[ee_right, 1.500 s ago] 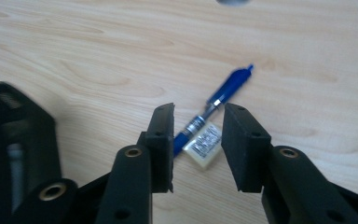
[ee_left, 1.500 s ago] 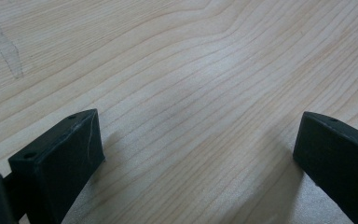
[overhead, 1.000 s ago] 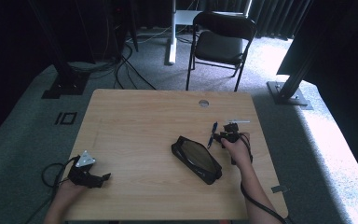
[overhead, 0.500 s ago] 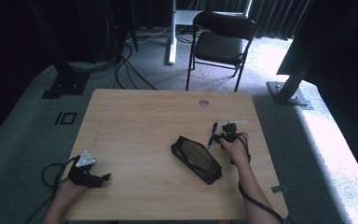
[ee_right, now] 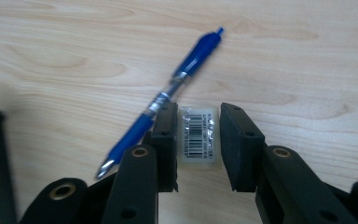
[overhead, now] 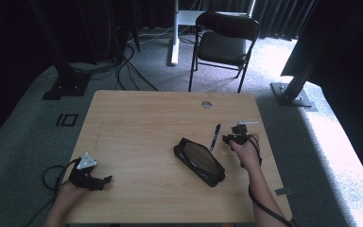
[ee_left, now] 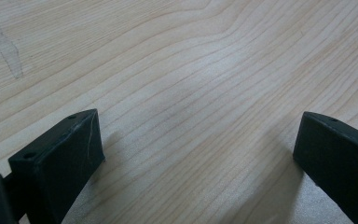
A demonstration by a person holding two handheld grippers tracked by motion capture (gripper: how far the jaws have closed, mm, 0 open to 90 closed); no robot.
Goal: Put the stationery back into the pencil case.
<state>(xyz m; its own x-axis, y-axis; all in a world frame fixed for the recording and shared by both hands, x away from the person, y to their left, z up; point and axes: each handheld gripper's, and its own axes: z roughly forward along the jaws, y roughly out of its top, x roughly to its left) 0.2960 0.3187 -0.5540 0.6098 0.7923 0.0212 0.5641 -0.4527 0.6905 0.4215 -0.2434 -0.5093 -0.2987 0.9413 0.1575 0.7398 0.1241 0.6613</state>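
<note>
Eraser (ee_right: pixel 199 135) (wrapped) between tool (ee_right: pixel 198 140) pads.

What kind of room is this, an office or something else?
Probably a lab or recording studio rather than an office: black curtains enclose it, cables trail across the carpet, and metal stand bases flank a lone wooden table.

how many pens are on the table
1: a blue pen lies on the wooden table, between the black case and the right gripper. More could be hidden inside the case.
</note>
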